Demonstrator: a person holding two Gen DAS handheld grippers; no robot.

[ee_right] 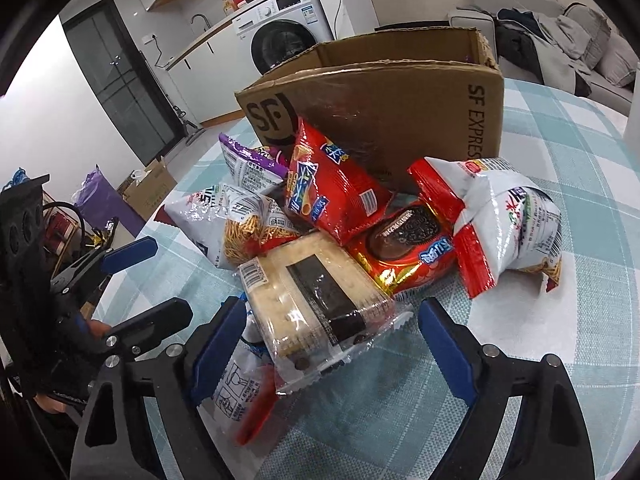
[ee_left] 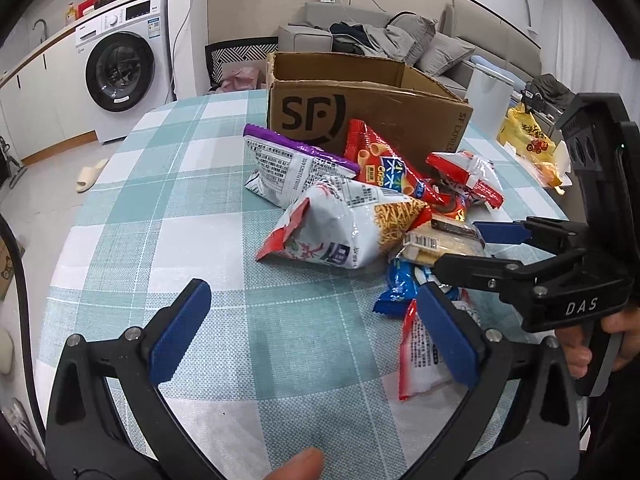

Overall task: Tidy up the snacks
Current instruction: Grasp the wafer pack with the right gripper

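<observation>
Presently your right gripper (ee_right: 326,340) stands spread around the clear cracker pack (ee_right: 316,304) at the near edge of the snack pile; the pads have not yet pressed on it, so nothing is grasped. Your left gripper (ee_left: 308,334) is released too, hovering over bare cloth on the surface (ee_left: 160,208), with a white-and-red packet (ee_left: 420,356) just beside its right finger.

Location of goods: all snacks lie heaped on the surface in front of the open SF box (ee_right: 384,108). The red crisp bag (ee_right: 332,188) leans on the box wall, the cookie pack (ee_right: 404,244) sits beside the cracker pack, and two noodle bags (ee_right: 516,220) flank the heap. Whether the box already contains anything cannot be told.

Risks noted:
- The cracker pack rests partly on other packets. Closing low may pinch the blue wrapper (ee_right: 250,344) beneath it and drag that along
- Its film is slick and loose. A grip on the crimped end alone would likely let the pack swing or slip
- Hard clamping may well crush the crackers
- Lifting may topple the bags leaning on it
</observation>
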